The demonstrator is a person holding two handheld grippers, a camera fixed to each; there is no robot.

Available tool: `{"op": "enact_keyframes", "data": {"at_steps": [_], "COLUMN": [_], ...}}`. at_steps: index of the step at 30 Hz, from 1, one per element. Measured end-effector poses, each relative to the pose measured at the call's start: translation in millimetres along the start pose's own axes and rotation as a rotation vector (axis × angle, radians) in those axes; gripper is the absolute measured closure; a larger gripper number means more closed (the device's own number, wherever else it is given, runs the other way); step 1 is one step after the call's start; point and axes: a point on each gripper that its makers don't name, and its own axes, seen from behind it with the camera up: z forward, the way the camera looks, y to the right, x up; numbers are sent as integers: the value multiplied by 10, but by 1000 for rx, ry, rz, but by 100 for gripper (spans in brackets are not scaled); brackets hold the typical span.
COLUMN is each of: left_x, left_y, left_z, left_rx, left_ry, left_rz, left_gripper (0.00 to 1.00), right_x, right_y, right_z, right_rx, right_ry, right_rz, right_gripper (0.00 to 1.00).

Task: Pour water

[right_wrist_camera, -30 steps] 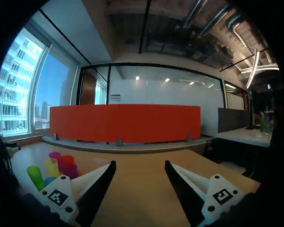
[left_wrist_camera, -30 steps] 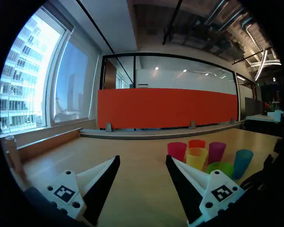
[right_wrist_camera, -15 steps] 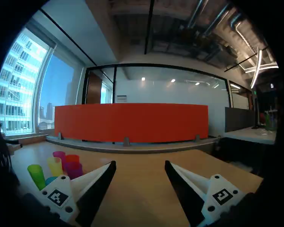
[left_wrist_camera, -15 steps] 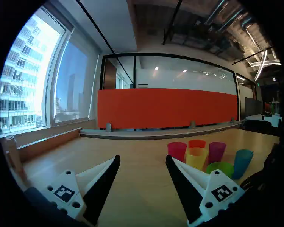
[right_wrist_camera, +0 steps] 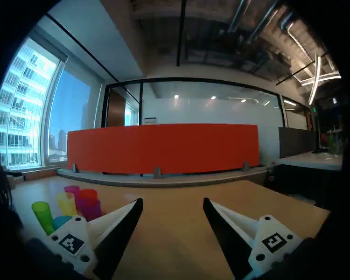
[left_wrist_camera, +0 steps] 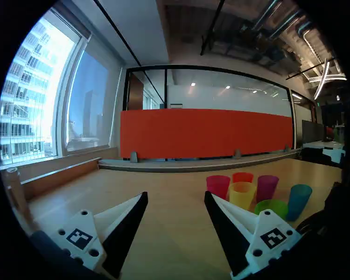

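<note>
The left gripper [left_wrist_camera: 175, 196], white-bodied with black-faced fingers, points across a pale wooden table [left_wrist_camera: 142, 182]. Its fingers are spread wide with nothing between them. In the left gripper view, six cups stand close together on the table, ahead and to the right of its right-hand finger. A translucent pink plastic cup [left_wrist_camera: 218, 185], a red plastic cup [left_wrist_camera: 242, 177] and a purple plastic cup [left_wrist_camera: 267, 186] form the back row. A yellow plastic cup [left_wrist_camera: 242, 195] stands in front of them, with a green plastic cup [left_wrist_camera: 271, 207] nearer and a teal plastic cup [left_wrist_camera: 299, 200] farthest right. The right gripper [right_wrist_camera: 172, 201] is likewise spread wide and empty over the same table. In the right gripper view, the yellow cup and its neighbours stand at far left, beyond its left-hand finger. A long orange partition panel [left_wrist_camera: 203, 133] runs along the table's far edge, with tall windows [left_wrist_camera: 30, 107] to the left.
</note>
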Motion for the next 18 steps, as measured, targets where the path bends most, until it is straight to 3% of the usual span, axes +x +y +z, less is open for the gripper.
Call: {"op": "enact_keyframes", "data": {"at_steps": [18], "left_x": [2], "left_y": [-1], "left_z": [2], "left_rx": [0], "left_ry": [0], "left_rz": [0], "left_gripper": [11], "right_x": [-197], "right_y": [12], "right_z": [42], "right_rx": [-10], "right_ry": [-32], "right_rz": [-13], "right_gripper": [1]}}
